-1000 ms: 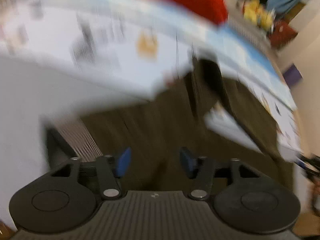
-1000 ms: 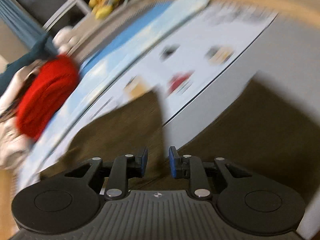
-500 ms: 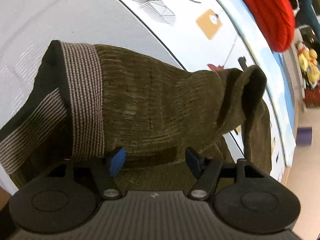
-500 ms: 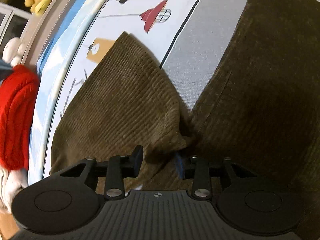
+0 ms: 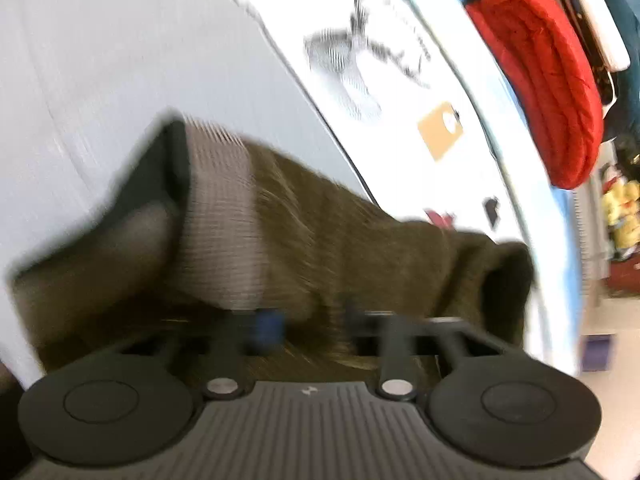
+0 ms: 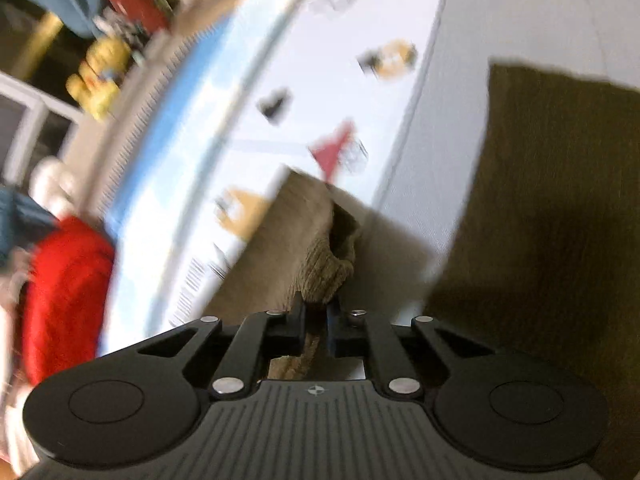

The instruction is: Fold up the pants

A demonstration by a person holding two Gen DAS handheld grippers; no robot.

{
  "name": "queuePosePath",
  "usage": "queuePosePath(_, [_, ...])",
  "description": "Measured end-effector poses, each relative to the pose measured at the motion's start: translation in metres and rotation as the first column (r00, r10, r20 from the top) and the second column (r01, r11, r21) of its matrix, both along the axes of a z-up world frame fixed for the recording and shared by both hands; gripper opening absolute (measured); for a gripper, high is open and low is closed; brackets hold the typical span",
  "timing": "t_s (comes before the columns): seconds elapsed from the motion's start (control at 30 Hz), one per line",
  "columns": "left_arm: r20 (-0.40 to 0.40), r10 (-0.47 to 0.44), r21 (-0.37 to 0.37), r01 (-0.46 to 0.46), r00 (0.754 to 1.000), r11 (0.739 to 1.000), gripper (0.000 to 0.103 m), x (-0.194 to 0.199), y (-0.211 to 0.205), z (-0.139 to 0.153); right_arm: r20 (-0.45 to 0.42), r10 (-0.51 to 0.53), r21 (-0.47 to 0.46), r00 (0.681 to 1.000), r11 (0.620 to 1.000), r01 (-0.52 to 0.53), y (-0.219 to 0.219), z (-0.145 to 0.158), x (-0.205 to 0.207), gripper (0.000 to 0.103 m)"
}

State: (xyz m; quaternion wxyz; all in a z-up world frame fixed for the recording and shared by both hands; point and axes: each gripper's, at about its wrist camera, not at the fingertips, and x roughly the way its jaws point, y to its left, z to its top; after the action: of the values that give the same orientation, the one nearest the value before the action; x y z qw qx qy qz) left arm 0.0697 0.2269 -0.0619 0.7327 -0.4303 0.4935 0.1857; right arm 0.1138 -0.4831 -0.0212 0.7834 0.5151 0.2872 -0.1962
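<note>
The pants are olive-brown corduroy with a striped grey waistband [image 5: 224, 216]. In the left wrist view the pants [image 5: 344, 248] lie bunched on the printed play mat [image 5: 120, 60], right in front of my left gripper [image 5: 310, 322]. Its jaws have a gap between them with fabric in it; the frame is blurred. In the right wrist view my right gripper [image 6: 316, 322] is shut on a fold of the pants [image 6: 324, 268] and holds it up off the mat. Another dark part of the pants [image 6: 560, 200] lies to the right.
The mat [image 6: 320, 60] has printed pictures and a blue border. A red knitted item [image 5: 544, 80] lies at the mat's far edge, also seen in the right wrist view [image 6: 64, 292]. Yellow plush toys [image 6: 100, 72] and other clutter sit beyond the mat.
My right gripper has closed on a fold of the pants and lifted it. My left gripper's jaws have narrowed over the fabric near the waistband. Both views are blurred by motion.
</note>
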Motion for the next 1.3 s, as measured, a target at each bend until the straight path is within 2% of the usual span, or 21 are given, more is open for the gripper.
queuePosePath(0.07, [0.046, 0.019, 0.073, -0.022, 0.999, 0.997, 0.007, -0.001, 0.003, 0.014, 0.056, -0.021, -0.033, 0.998, 0.999, 0.023, -0.019, 0.018, -0.007, 0.009])
queuePosePath(0.17, [0.155, 0.026, 0.207, -0.058, 0.988, 0.977, 0.007, 0.006, 0.004, 0.043, 0.133, -0.067, -0.072, 0.989, 0.994, 0.077, -0.053, 0.045, -0.02, 0.008])
queuePosePath(0.27, [0.227, 0.07, 0.265, -0.131, 0.971, 0.955, 0.007, 0.024, -0.001, 0.058, 0.171, -0.095, -0.111, 0.981, 0.987, 0.115, -0.087, 0.067, -0.024, 0.008])
queuePosePath(0.4, [0.258, 0.151, 0.201, -0.206, 0.954, 0.958, 0.007, 0.047, 0.012, 0.052, 0.189, -0.115, -0.125, 0.975, 0.982, 0.141, -0.123, 0.088, -0.021, 0.008])
queuePosePath(0.5, [0.263, 0.21, 0.179, -0.262, 0.942, 0.948, 0.007, 0.069, 0.02, 0.044, 0.149, -0.114, -0.128, 0.982, 0.983, 0.134, -0.135, 0.09, 0.002, 0.008])
queuePosePath(0.63, [0.262, 0.336, 0.057, -0.362, 0.904, 0.93, 0.008, 0.094, 0.043, 0.014, 0.064, -0.106, -0.162, 0.992, 0.98, 0.115, -0.127, 0.082, 0.061, 0.008])
queuePosePath(0.67, [0.259, 0.347, 0.036, -0.368, 0.901, 0.929, 0.009, 0.103, 0.049, 0.003, 0.063, -0.096, -0.156, 0.993, 0.982, 0.105, -0.124, 0.076, 0.082, 0.008])
queuePosePath(0.73, [0.248, 0.375, 0.013, -0.39, 0.893, 0.921, 0.01, 0.114, 0.056, -0.016, 0.121, -0.058, -0.135, 0.991, 0.988, 0.074, -0.114, 0.063, 0.121, 0.011])
queuePosePath(0.8, [0.259, 0.389, -0.004, -0.402, 0.884, 0.916, 0.01, 0.12, 0.059, -0.023, 0.145, -0.024, -0.135, 0.989, 0.99, 0.044, -0.105, 0.051, 0.144, 0.019])
queuePosePath(0.83, [0.276, 0.37, 0.006, -0.387, 0.887, 0.922, 0.01, 0.126, 0.058, -0.02, 0.144, -0.029, -0.122, 0.989, 0.991, 0.047, -0.101, 0.046, 0.146, 0.023])
queuePosePath(0.87, [0.29, 0.335, 0.022, -0.356, 0.896, 0.934, 0.014, 0.132, 0.057, -0.016, 0.176, -0.03, -0.107, 0.984, 0.993, 0.05, -0.095, 0.04, 0.141, 0.031])
queuePosePath(0.9, [0.302, 0.296, 0.046, -0.324, 0.906, 0.945, 0.023, 0.14, 0.055, -0.01, 0.207, -0.009, -0.113, 0.978, 0.993, 0.033, -0.088, 0.034, 0.134, 0.039])
queuePosePath(0.93, [0.311, 0.257, 0.084, -0.296, 0.915, 0.951, 0.029, 0.147, 0.05, -0.002, 0.202, 0.023, -0.148, 0.979, 0.989, 0.007, -0.08, 0.028, 0.127, 0.041])
queuePosePath(0.97, [0.314, 0.222, 0.125, -0.272, 0.923, 0.954, 0.038, 0.151, 0.044, 0.006, 0.166, 0.048, -0.2, 0.985, 0.98, -0.014, -0.07, 0.02, 0.121, 0.042])
queuePosePath(1.03, [0.286, 0.115, 0.205, -0.178, 0.951, 0.962, 0.04, 0.162, 0.022, 0.02, 0.07, 0.066, -0.274, 0.995, 0.961, -0.045, -0.057, -0.001, 0.112, 0.042])
queuePosePath(1.1, [0.237, -0.03, 0.257, -0.033, 0.971, 0.966, 0.04, 0.175, -0.009, 0.026, -0.047, 0.062, -0.26, 0.997, 0.963, -0.072, -0.059, -0.028, 0.115, 0.042])
queuePosePath(1.13, [0.203, -0.134, 0.286, 0.072, 0.97, 0.955, 0.04, 0.182, -0.031, 0.028, -0.093, 0.041, -0.23, 0.995, 0.971, -0.061, -0.063, -0.039, 0.117, 0.042])
queuePosePath(1.17, [0.18, -0.239, 0.31, 0.176, 0.954, 0.935, 0.04, 0.186, -0.054, 0.028, -0.094, 0.021, -0.208, 0.995, 0.977, -0.04, -0.067, -0.047, 0.117, 0.042])
queuePosePath(1.2, [0.154, -0.367, 0.333, 0.301, 0.917, 0.894, 0.04, 0.19, -0.084, 0.026, -0.095, 0.01, -0.199, 0.995, 0.98, -0.028, -0.07, -0.055, 0.118, 0.042])
queuePosePath(1.23, [0.126, -0.468, 0.348, 0.403, 0.875, 0.847, 0.04, 0.191, -0.108, 0.022, -0.117, 0.011, -0.201, 0.993, 0.979, -0.035, -0.069, -0.063, 0.12, 0.042])
queuePosePath(1.3, [0.081, -0.645, 0.347, 0.585, 0.76, 0.733, 0.04, 0.189, -0.157, 0.011, -0.138, 0.048, -0.19, 0.989, 0.979, -0.074, -0.068, -0.075, 0.126, 0.042])
